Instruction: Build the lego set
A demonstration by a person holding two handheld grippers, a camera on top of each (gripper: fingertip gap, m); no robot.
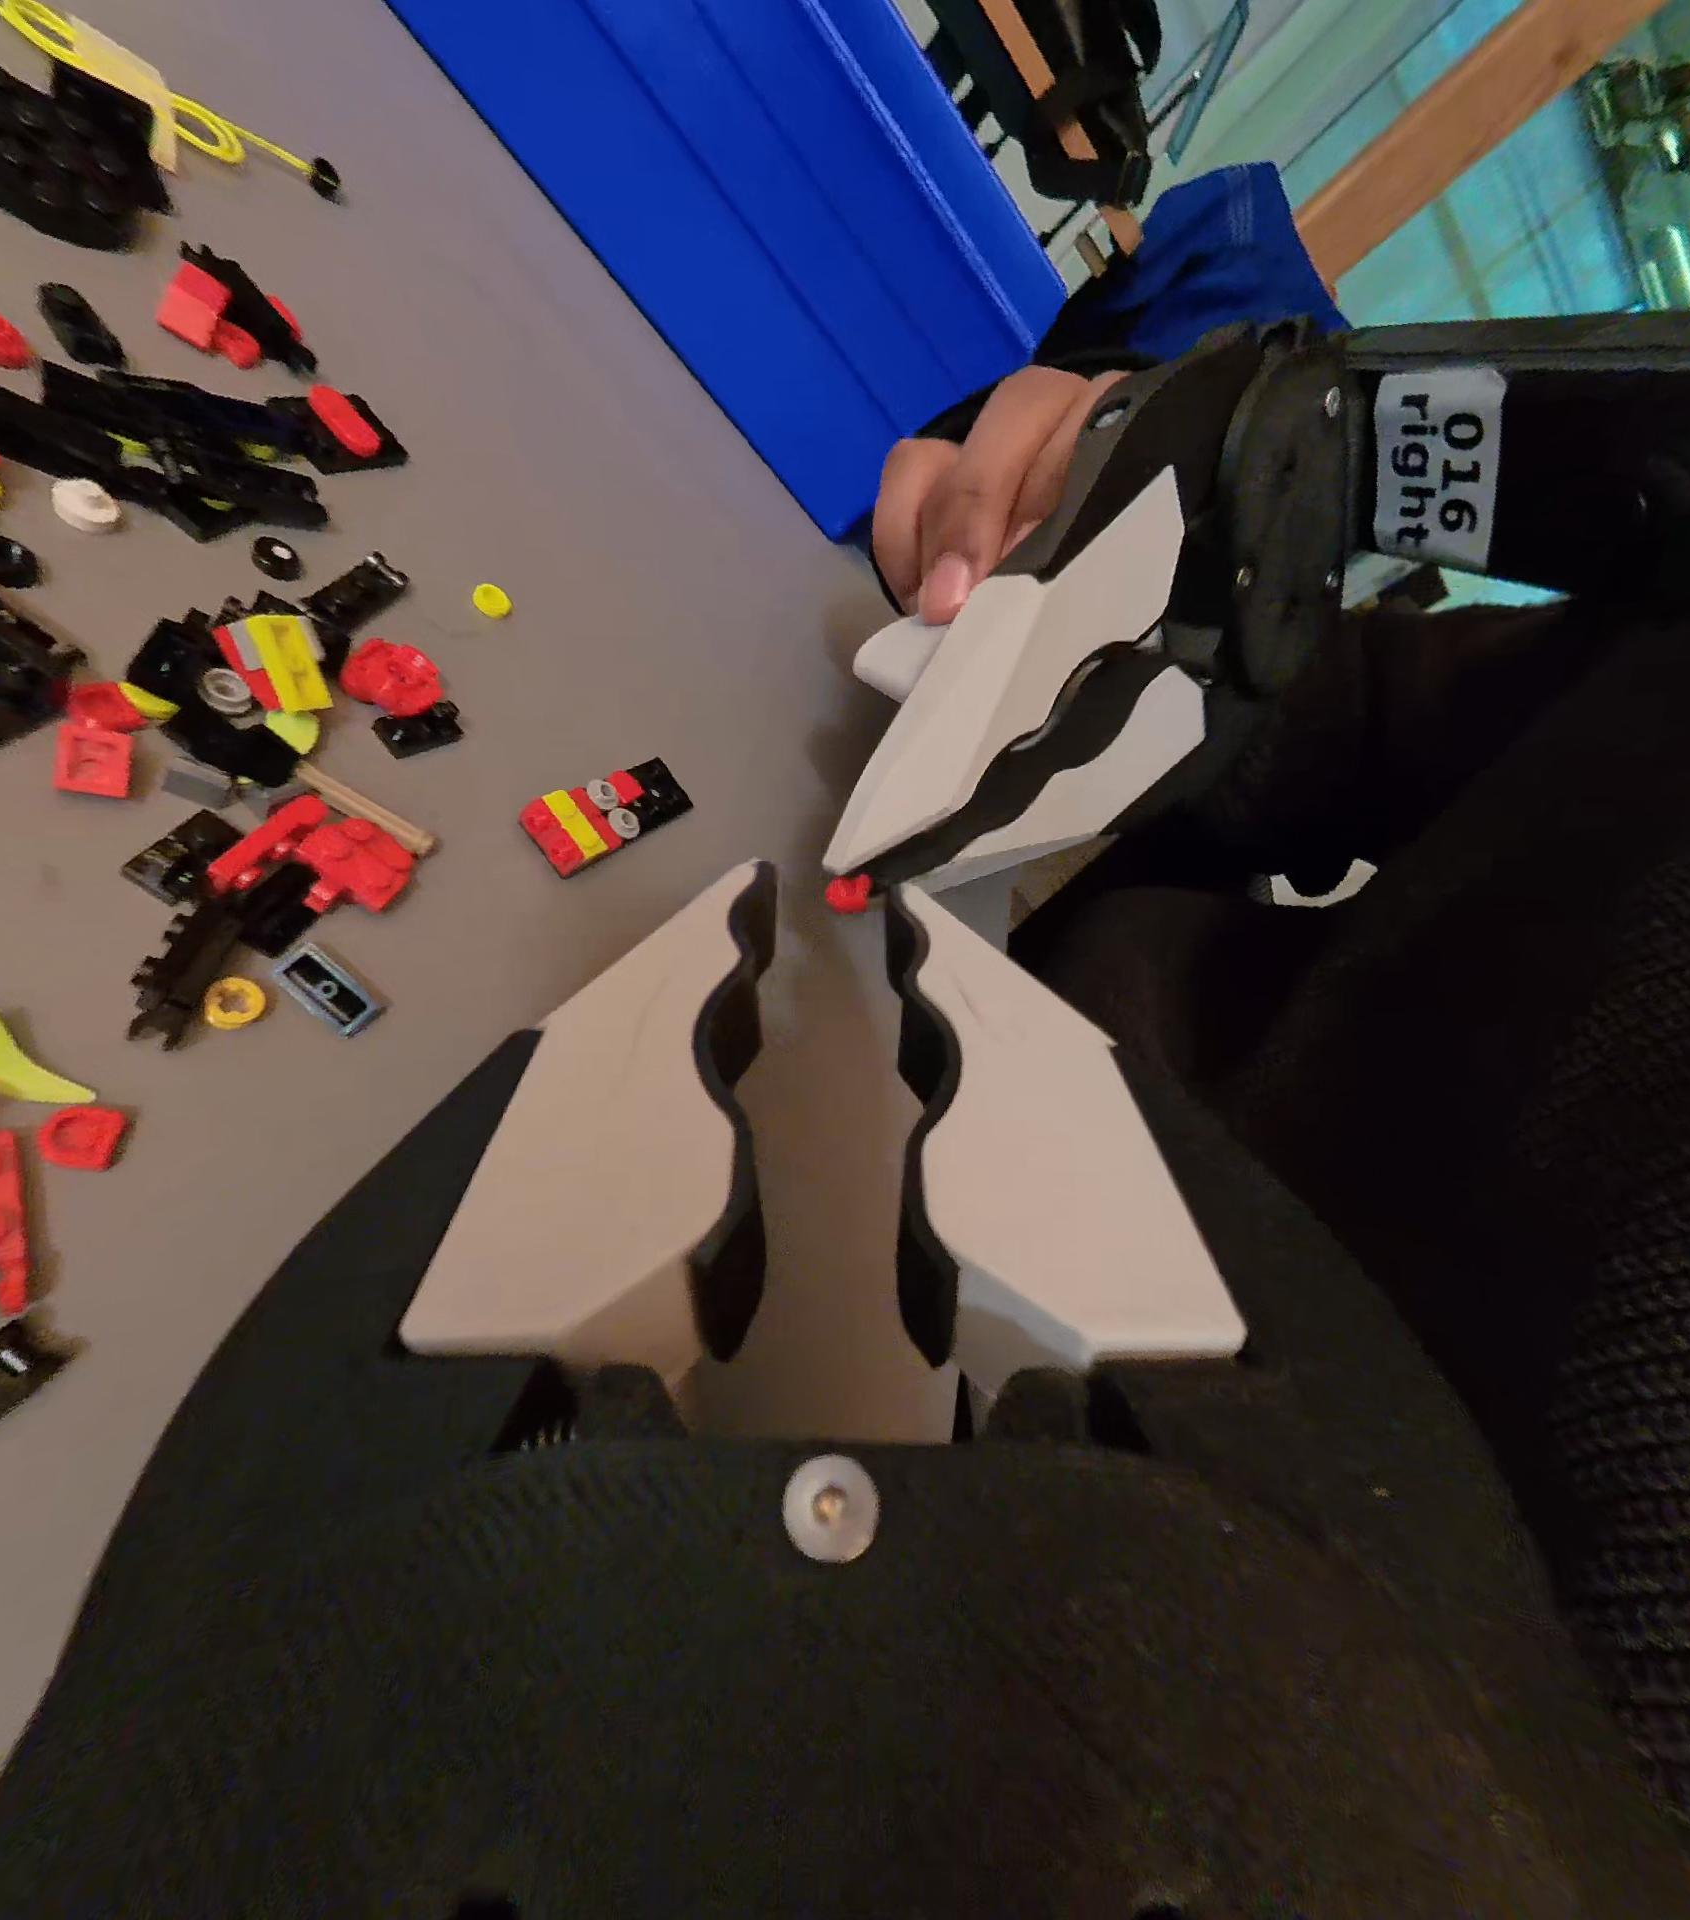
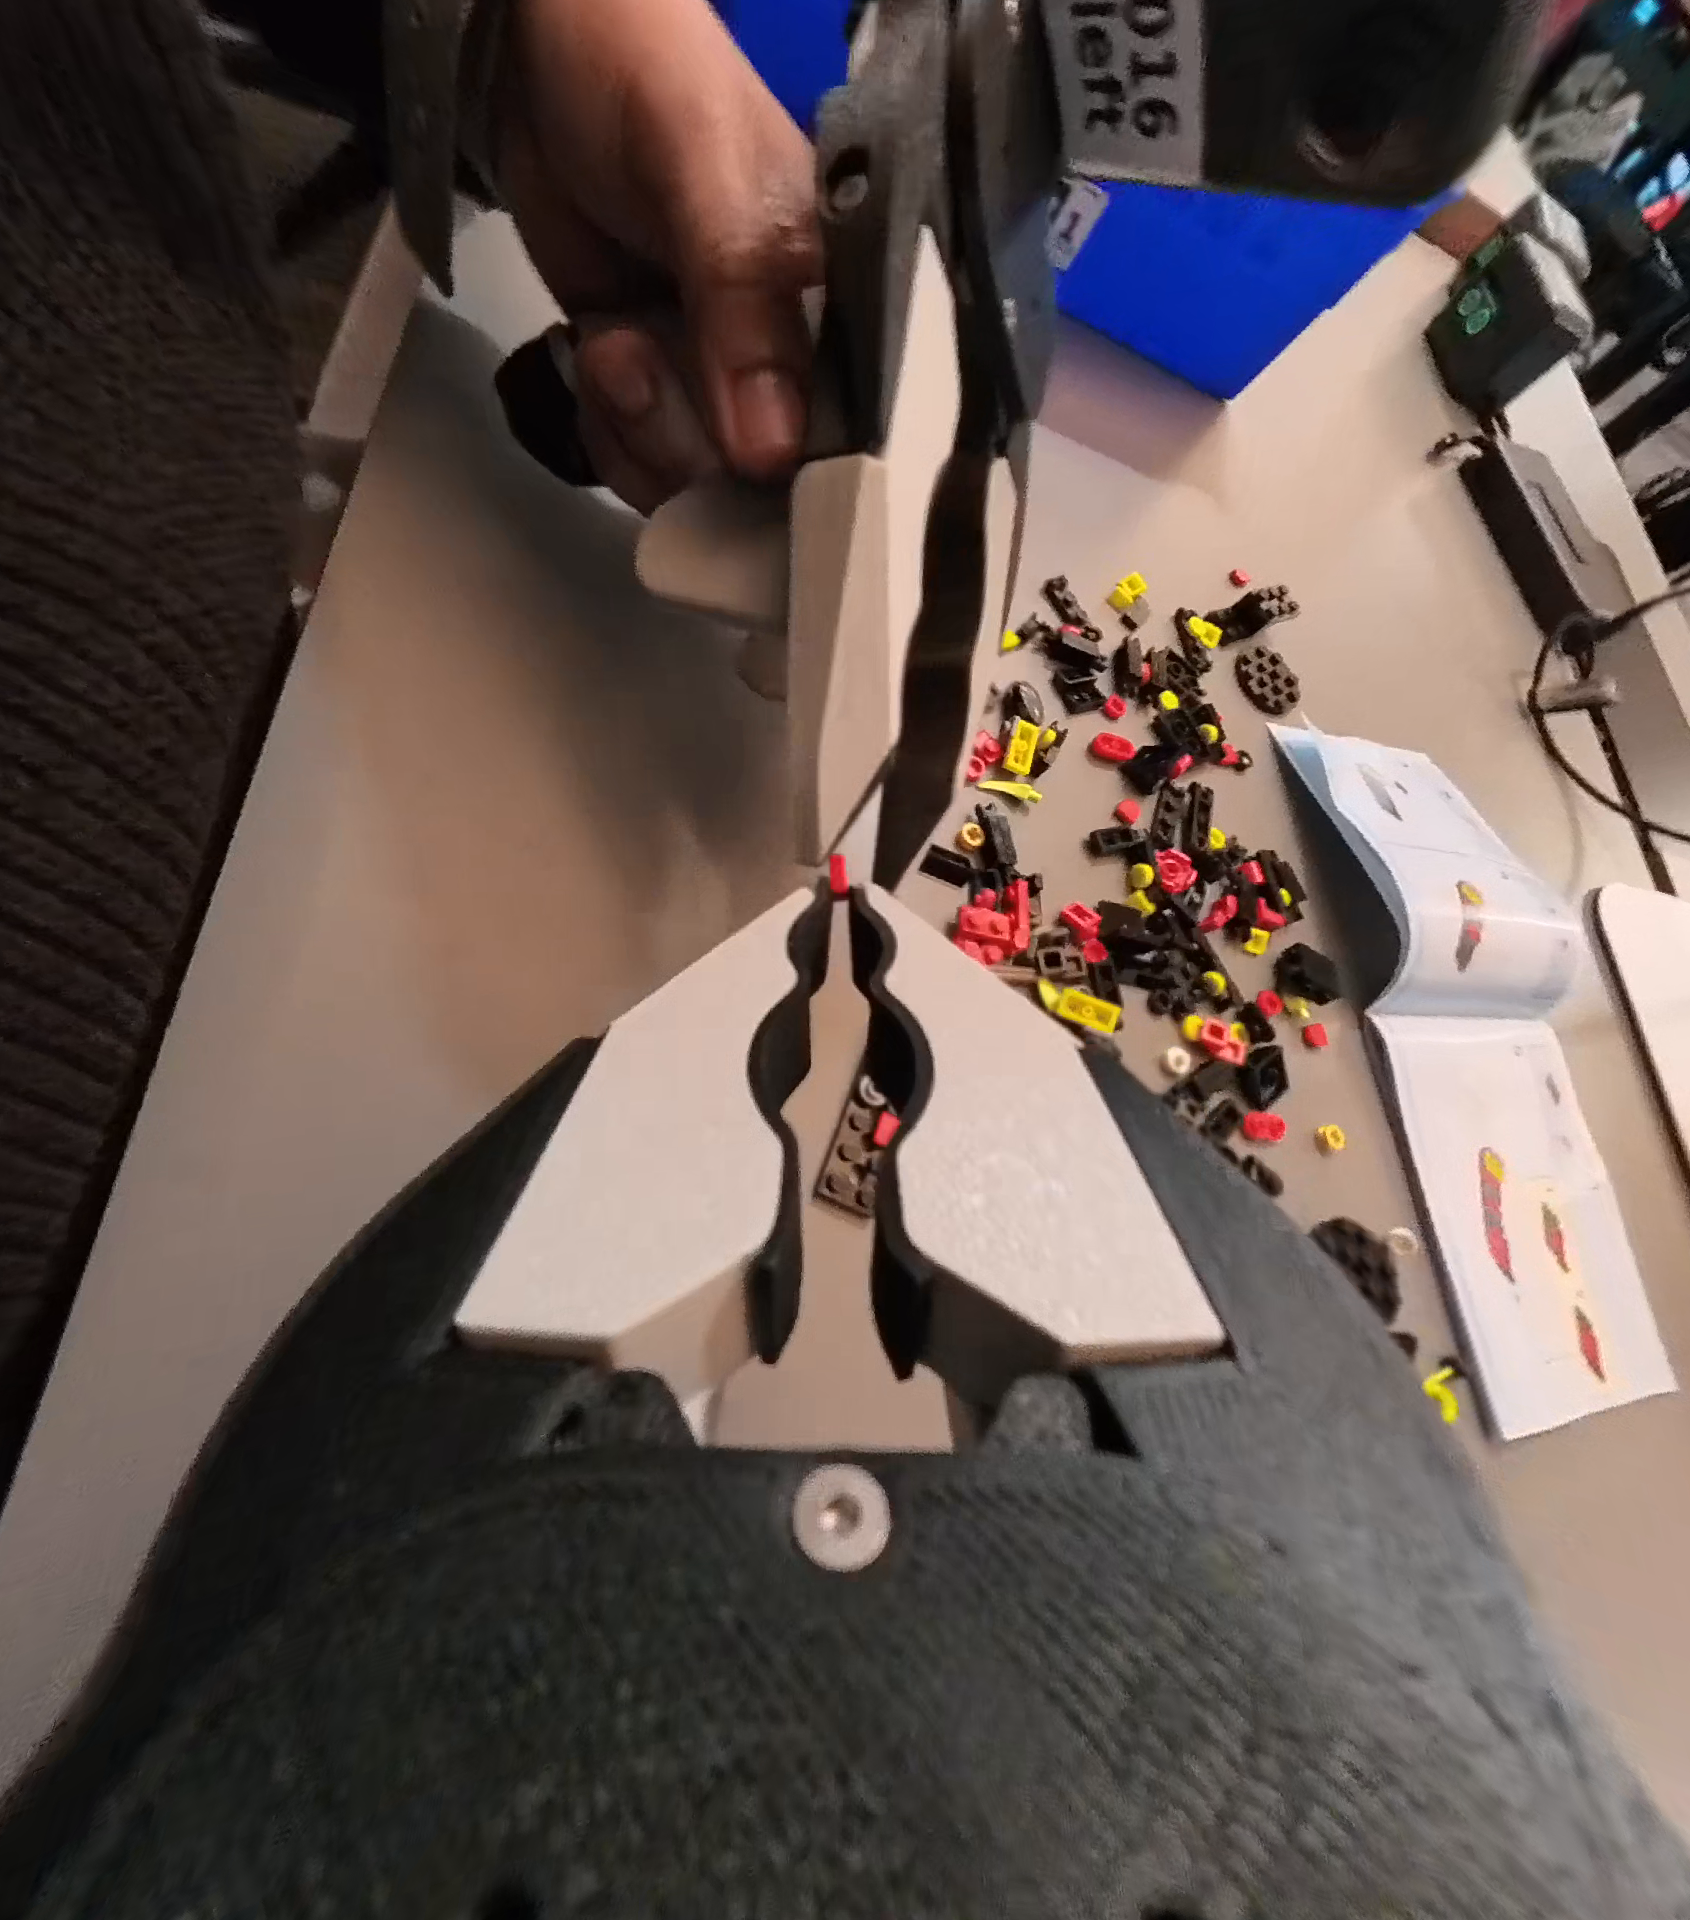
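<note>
Your right claw (image 2: 839, 891) pinches a small red piece (image 2: 838, 873) at its tips; your left claw (image 1: 828, 883) stands spread just beside it. The blue bin (image 1: 768, 208) at 12 o'clock hides its contents. Loose bricks (image 2: 1132, 883) crowd the surface (image 2: 508, 831) toward 2 o'clock; its near edge lies bare at 9.

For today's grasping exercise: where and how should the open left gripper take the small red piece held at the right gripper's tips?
Grip the red piece on its exposed end beyond the right gripper, approaching head-on: only that end protrudes.
</note>
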